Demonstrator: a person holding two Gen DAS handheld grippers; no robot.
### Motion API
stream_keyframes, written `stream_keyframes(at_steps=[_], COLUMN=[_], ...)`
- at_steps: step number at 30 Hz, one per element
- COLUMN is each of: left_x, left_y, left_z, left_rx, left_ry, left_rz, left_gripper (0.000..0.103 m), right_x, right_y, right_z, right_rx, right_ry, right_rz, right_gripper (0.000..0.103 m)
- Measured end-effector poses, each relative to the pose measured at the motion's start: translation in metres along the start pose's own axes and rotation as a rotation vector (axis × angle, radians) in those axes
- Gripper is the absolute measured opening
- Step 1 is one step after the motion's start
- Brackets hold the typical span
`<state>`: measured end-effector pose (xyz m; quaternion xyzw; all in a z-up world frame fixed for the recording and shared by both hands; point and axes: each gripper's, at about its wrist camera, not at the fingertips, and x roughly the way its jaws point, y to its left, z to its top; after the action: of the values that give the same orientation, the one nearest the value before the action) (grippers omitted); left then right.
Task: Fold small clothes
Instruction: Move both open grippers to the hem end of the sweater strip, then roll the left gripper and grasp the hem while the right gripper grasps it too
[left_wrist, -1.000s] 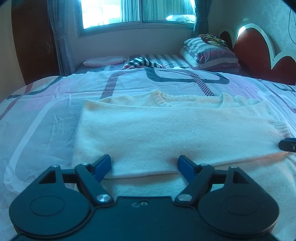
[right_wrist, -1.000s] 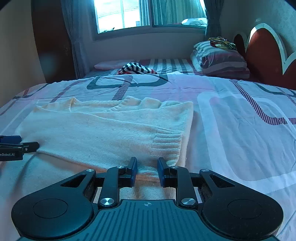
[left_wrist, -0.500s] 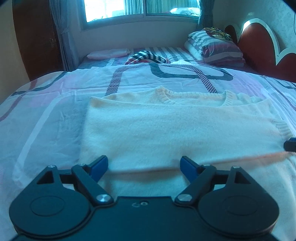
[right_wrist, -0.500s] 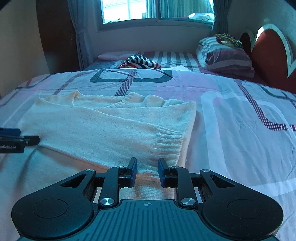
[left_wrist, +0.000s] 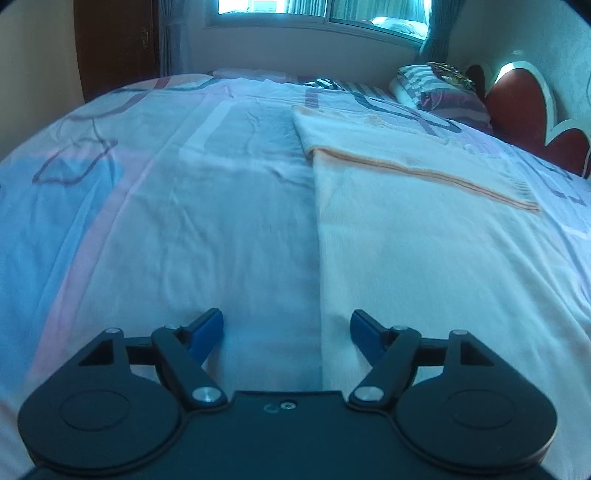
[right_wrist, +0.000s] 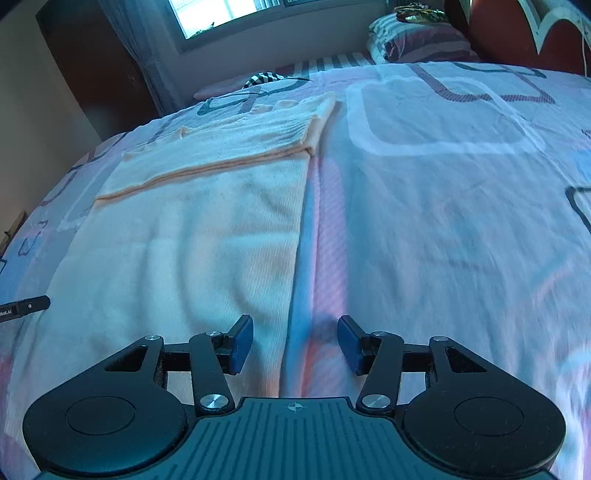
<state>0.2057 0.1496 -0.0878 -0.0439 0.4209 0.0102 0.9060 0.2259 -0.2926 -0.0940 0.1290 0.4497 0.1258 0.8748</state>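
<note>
Jaws apart — cream sweater folded flat

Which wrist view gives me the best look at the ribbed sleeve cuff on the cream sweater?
The right wrist view: the ribbed cuff sits sharp and unobstructed at the folded sleeve's end on the sweater. The left wrist view shows the cuff only small and blurred near the frame's right.

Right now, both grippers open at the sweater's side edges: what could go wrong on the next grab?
1. The left gripper straddles the cream sweater edge with patterned bedsheet between its fingers; closing may pinch sheet too.
2. The right gripper sits likewise on the opposite edge, with the same risk.
3. The sleeve folded across the chest lies loose; lifting the body could slide it off.
</note>
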Motion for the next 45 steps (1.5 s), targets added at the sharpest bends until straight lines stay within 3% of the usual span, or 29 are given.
stream_keyframes(at_steps=[12, 17, 24, 26, 31, 34, 37, 40, 45], left_x=[-0.048, -0.062, -0.07, -0.069, -0.052, -0.047, -0.046, -0.045, -0.044], left_y=[0.0, 0.007, 0.02, 0.024, 0.038, 0.036, 0.033, 0.033, 0.034], left_z=[-0.055, -0.071, -0.089, -0.092, -0.094, -0.095, -0.094, -0.094, -0.093], left_rx=[-0.021, -0.058, -0.167, -0.215, -0.384, -0.394, -0.383, -0.387, -0.384], left_ry=[0.025, 0.058, 0.079, 0.082, 0.106, 0.102, 0.1, 0.096, 0.076], left_rz=[-0.133, -0.242, -0.369, -0.4, -0.499, -0.49, -0.462, -0.461, -0.473], left_gripper=[0.056, 0.055, 0.054, 0.05, 0.036, 0.027, 0.018, 0.018, 0.031], right_x=[-0.048, -0.064, -0.079, -0.08, -0.072, -0.067, -0.067, -0.073, -0.061], right_y=[0.013, 0.017, 0.023, 0.023, 0.009, 0.0, -0.007, -0.014, -0.028], right_z=[-0.061, -0.084, -0.108, -0.111, -0.111, -0.109, -0.11, -0.111, -0.099], right_rx=[0.114, 0.143, 0.174, 0.195, 0.302, 0.36, 0.388, 0.401, 0.415], right_ry=[-0.022, -0.02, -0.017, -0.022, -0.026, -0.019, -0.022, -0.066, -0.073], right_rz=[0.012, 0.041, 0.097, 0.125, 0.203, 0.237, 0.26, 0.218, 0.23], right_gripper=[0.051, 0.051, 0.051, 0.051, 0.035, 0.026, 0.025, 0.025, 0.025])
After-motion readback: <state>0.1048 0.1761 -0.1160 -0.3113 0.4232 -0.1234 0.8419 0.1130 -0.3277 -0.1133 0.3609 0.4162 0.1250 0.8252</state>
